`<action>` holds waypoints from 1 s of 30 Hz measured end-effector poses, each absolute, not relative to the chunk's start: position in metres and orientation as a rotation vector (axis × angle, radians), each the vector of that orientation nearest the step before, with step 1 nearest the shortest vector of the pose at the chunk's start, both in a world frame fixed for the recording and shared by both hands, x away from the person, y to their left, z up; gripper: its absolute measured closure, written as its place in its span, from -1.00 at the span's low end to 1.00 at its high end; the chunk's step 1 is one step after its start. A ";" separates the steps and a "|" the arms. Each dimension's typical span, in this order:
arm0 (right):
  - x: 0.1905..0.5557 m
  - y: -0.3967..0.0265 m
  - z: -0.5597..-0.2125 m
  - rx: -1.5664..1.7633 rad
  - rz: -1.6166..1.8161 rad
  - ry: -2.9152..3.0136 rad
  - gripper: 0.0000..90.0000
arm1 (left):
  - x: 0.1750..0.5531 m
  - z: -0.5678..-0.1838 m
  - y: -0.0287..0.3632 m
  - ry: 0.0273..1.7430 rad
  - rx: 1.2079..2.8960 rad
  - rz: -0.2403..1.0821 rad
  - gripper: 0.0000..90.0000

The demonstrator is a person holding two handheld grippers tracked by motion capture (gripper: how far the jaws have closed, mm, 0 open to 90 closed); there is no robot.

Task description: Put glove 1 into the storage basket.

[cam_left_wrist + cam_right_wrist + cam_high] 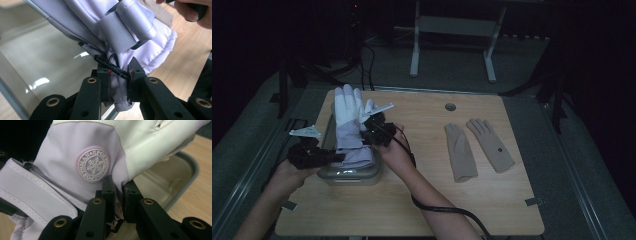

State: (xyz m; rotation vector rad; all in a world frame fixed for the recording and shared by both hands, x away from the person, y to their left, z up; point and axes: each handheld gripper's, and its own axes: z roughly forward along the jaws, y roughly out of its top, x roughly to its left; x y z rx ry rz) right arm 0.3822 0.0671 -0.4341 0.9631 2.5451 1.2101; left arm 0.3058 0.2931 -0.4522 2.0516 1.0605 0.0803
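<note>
A white and lilac ski glove [349,122] is stretched over a clear plastic bin [354,175] at the table's left. My left gripper [334,157] is shut on the glove's cuff [120,87], with a black clip [110,65] caught at the jaws. My right gripper [371,131] is shut on the glove's side edge [117,195], just below a round snowflake badge [93,165]. The glove's white fingers [347,100] point away from me. A velcro strap [117,35] crosses the wrist.
A pair of beige gloves [460,151] [491,144] lies flat on the right half of the wooden table [422,205]. A round hole [450,107] sits near the far edge. My right gripper's cable [447,210] trails toward the front edge.
</note>
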 end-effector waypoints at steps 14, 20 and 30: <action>0.394 0.081 -0.484 1.073 1.042 2.657 0.82 | 0.316 -0.493 0.290 1.123 2.147 0.007 0.70; 0.397 0.081 -0.490 1.123 0.959 2.696 0.79 | 0.318 -0.493 0.279 1.136 2.217 0.037 0.54; 0.403 0.083 -0.493 1.122 0.948 2.743 0.17 | 0.313 -0.494 0.268 1.180 2.216 0.161 -0.24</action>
